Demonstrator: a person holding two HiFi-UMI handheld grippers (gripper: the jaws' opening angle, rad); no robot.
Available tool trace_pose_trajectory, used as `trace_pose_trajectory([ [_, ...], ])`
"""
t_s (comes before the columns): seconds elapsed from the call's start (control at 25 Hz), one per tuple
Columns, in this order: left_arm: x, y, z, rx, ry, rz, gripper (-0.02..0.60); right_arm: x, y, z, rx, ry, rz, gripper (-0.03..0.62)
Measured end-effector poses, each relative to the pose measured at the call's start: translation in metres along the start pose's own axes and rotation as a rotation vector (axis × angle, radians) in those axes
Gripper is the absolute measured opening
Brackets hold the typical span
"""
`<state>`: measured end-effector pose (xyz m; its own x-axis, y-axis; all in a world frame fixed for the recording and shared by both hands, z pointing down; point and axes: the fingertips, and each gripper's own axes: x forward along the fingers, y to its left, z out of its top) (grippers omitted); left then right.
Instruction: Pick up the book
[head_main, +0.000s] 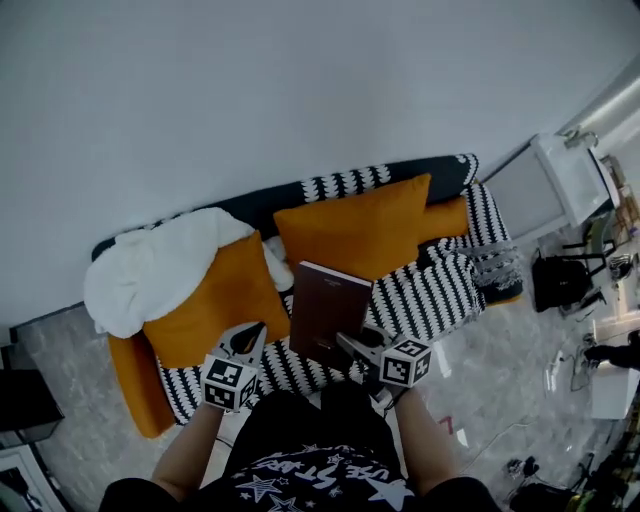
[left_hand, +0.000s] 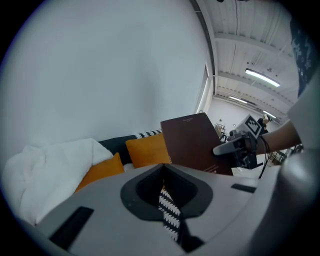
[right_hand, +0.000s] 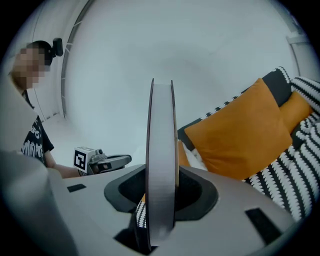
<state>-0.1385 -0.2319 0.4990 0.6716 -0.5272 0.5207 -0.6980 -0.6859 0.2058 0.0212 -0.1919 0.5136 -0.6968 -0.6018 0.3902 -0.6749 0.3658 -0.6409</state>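
Note:
The dark brown book (head_main: 328, 310) is up off the striped sofa (head_main: 440, 290), tilted, in front of the big orange cushion (head_main: 360, 230). My right gripper (head_main: 352, 346) is shut on its lower edge. In the right gripper view the book (right_hand: 161, 150) stands edge-on between the jaws of that gripper (right_hand: 160, 200). My left gripper (head_main: 248, 342) hovers just left of the book with nothing held. In the left gripper view its jaws (left_hand: 167, 200) meet with only a thin slit between them. Beyond them are the book's cover (left_hand: 195, 142) and the right gripper (left_hand: 227, 147).
A white blanket (head_main: 150, 265) lies on the sofa's left end beside a second orange cushion (head_main: 225, 300). A white desk (head_main: 565, 180) and a black bag (head_main: 560, 280) stand to the right on the grey floor. A pale wall rises behind the sofa.

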Motion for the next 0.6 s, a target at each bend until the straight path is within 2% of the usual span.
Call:
trace_pose_trajectory([
  [0.12,0.000,-0.011,0.005,0.021,0.000,-0.025,0.006,-0.015,0.005,0.002,0.001,-0.040,-0.018,0.155],
  [0.32,-0.002,-0.035,0.030,0.042,-0.052,-0.047,0.006,-0.042,0.009,0.006,0.007,-0.077,-0.029,0.155],
  [0.6,-0.014,-0.053,0.040,0.040,-0.088,-0.013,0.006,-0.059,0.024,0.011,-0.010,-0.104,0.008,0.155],
])
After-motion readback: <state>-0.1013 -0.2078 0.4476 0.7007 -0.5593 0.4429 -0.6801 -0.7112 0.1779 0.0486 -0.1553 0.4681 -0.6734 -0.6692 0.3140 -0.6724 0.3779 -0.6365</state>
